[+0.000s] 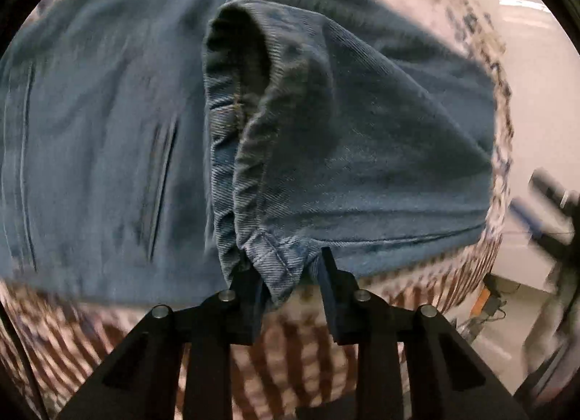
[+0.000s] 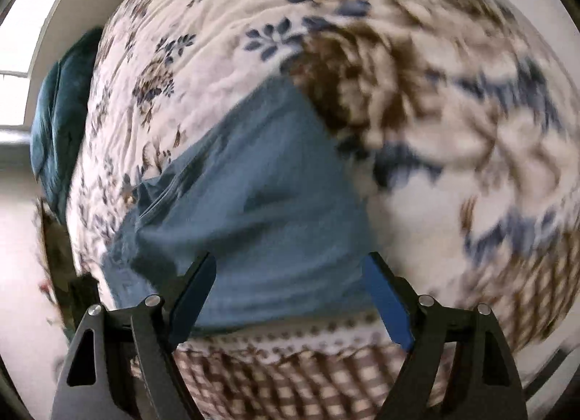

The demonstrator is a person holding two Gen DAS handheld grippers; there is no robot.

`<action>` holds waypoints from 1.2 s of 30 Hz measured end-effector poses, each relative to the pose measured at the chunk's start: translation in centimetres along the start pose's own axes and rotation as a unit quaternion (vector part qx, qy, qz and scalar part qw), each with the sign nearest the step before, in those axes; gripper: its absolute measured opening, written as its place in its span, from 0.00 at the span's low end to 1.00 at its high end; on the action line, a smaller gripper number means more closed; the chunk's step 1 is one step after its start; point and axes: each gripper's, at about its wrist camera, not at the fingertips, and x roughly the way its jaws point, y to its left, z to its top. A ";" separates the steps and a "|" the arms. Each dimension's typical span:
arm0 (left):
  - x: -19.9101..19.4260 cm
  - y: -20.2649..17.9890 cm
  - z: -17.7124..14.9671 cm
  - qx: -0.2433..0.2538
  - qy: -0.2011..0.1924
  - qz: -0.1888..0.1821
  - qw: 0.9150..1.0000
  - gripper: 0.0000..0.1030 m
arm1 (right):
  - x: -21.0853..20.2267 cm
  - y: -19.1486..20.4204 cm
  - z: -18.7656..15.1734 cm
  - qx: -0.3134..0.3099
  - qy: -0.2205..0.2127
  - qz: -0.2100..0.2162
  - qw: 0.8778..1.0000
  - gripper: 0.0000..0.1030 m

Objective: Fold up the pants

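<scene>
Blue denim pants [image 1: 344,137] lie on a floral bedspread [image 1: 297,354]. In the left wrist view a leg hem [image 1: 253,180] stands up right in front of my left gripper [image 1: 286,267]. Its jaws are a hand's width apart with the hem's lower corner hanging between them, gripped by neither pad. In the right wrist view the pants [image 2: 261,209] lie flat ahead of my right gripper [image 2: 290,267], which is wide open and empty just above the cloth's near edge. Both views are motion-blurred.
The bedspread [image 2: 417,75] has blue and brown flowers and a checked border [image 2: 290,376]. A dark teal cushion [image 2: 61,122] lies at the bed's far left edge. A tripod-like stand [image 1: 554,209] and floor clutter show beyond the bed's right edge.
</scene>
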 end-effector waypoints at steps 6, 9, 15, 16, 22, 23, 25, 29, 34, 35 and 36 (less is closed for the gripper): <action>-4.0 -0.9 0.4 -0.011 -0.018 -0.015 1.000 0.59 | -0.7 2.6 4.7 -0.078 0.016 -0.021 0.997 0.83; -7.9 0.5 1.9 -0.058 -0.065 -0.067 0.994 0.69 | -0.5 3.4 5.1 -0.082 0.033 -0.003 0.996 0.83; -6.8 1.4 8.0 -0.083 -0.039 -0.080 0.993 0.73 | 2.2 5.4 5.5 -0.094 0.076 0.054 0.991 0.77; -6.2 1.2 8.4 -0.082 -0.031 -0.073 0.993 0.73 | 2.7 6.2 5.8 -0.119 0.084 0.059 0.988 0.70; -3.8 -0.8 6.8 -0.041 -0.057 -0.041 0.997 0.34 | 8.0 14.9 6.8 -0.415 0.174 -0.007 0.893 0.49; -3.8 -0.9 6.6 -0.035 -0.061 -0.041 0.997 0.26 | 9.0 15.8 6.3 -0.452 0.201 -0.008 0.869 0.49; -4.1 -1.2 5.6 -0.032 -0.076 -0.034 0.996 0.24 | 11.2 16.7 5.2 -0.518 0.242 -0.039 0.819 0.49; -4.3 -0.7 4.5 -0.036 -0.087 -0.025 0.995 0.18 | 13.9 17.2 3.5 -0.589 0.279 -0.094 0.753 0.49; -4.5 2.3 3.2 -0.074 -0.087 -0.017 0.993 0.18 | 14.5 17.2 3.1 -0.608 0.268 -0.112 0.739 0.01; -4.7 2.7 3.1 -0.075 -0.090 -0.007 0.993 0.18 | 14.5 17.3 3.5 -0.599 0.264 -0.113 0.748 0.01; -4.9 3.1 2.9 -0.076 -0.093 0.002 0.993 0.18 | 14.0 17.2 4.0 -0.596 0.253 -0.106 0.755 0.01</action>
